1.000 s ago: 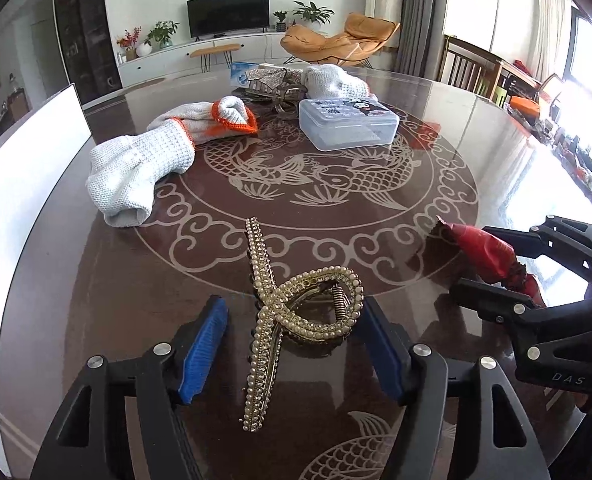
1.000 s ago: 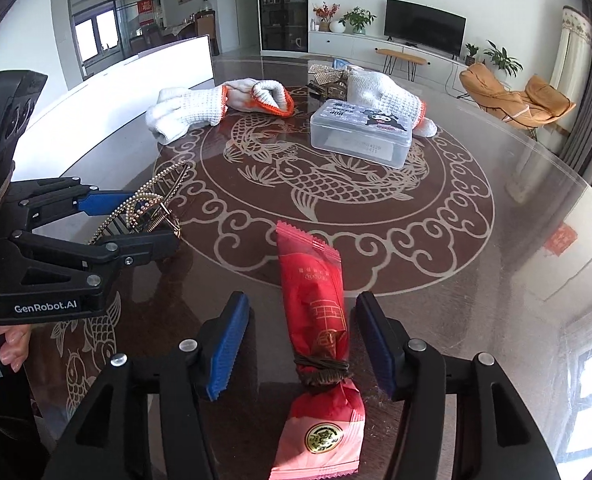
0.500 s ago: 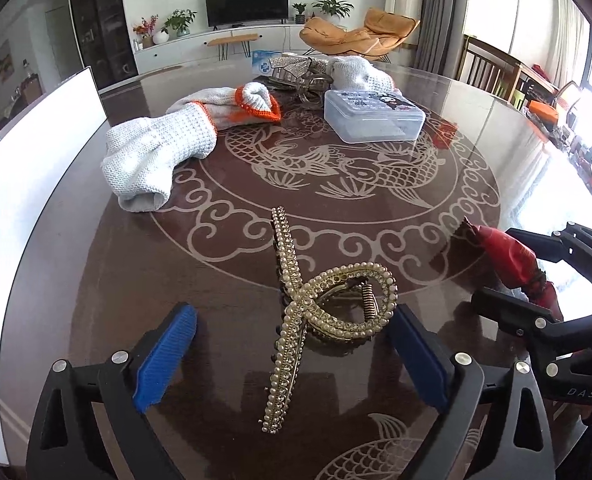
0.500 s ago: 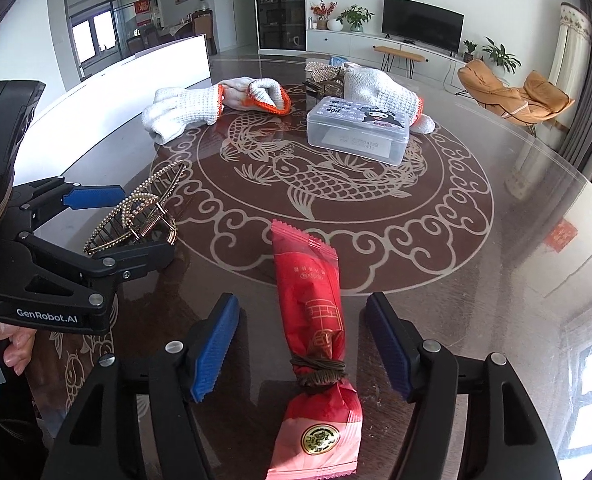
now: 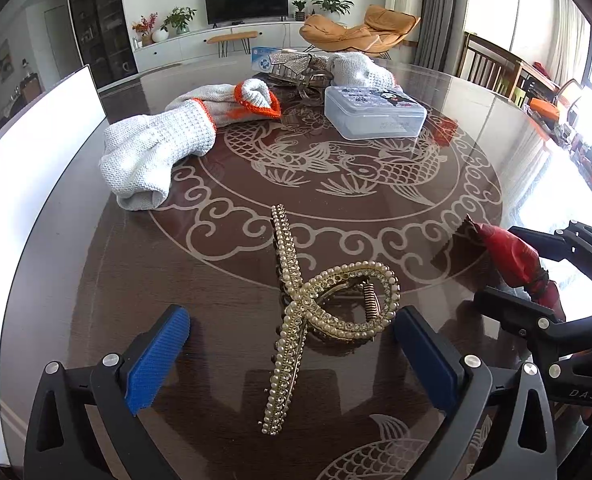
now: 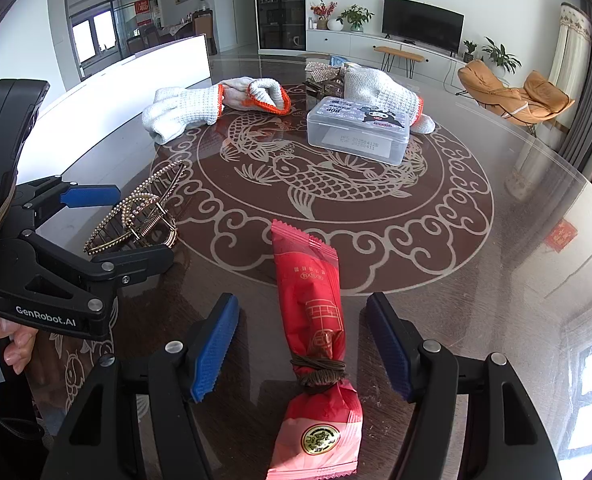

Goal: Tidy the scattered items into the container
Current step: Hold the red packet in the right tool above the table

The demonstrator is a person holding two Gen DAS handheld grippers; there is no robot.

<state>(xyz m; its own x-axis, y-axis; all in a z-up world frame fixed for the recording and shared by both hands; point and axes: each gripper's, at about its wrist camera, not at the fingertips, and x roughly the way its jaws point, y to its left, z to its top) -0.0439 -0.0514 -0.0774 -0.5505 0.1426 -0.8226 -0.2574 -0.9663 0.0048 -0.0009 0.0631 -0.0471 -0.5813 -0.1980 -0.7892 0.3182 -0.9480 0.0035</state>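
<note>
Pearl clip [image 5: 328, 312] lies between the left gripper's [image 5: 291, 360] opening fingers, untouched. Red packet [image 6: 314, 328] lies between the right gripper's [image 6: 302, 348] released fingers. Centre each, then clench gently; box [image 6: 358, 130] sits far ahead, lidded.

Left tongs [image 5: 291, 344] opening, pearl hair claw [image 5: 320, 304] lying free between.

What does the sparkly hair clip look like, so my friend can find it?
On the dark round table with the fish pattern, look at the near edge, between the left gripper's blue fingers. The hair clip lies there: gold, covered in pearls, looped like a ribbon. Nothing else nearby sparkles; the red packet beside it is plain wrapper.
</note>
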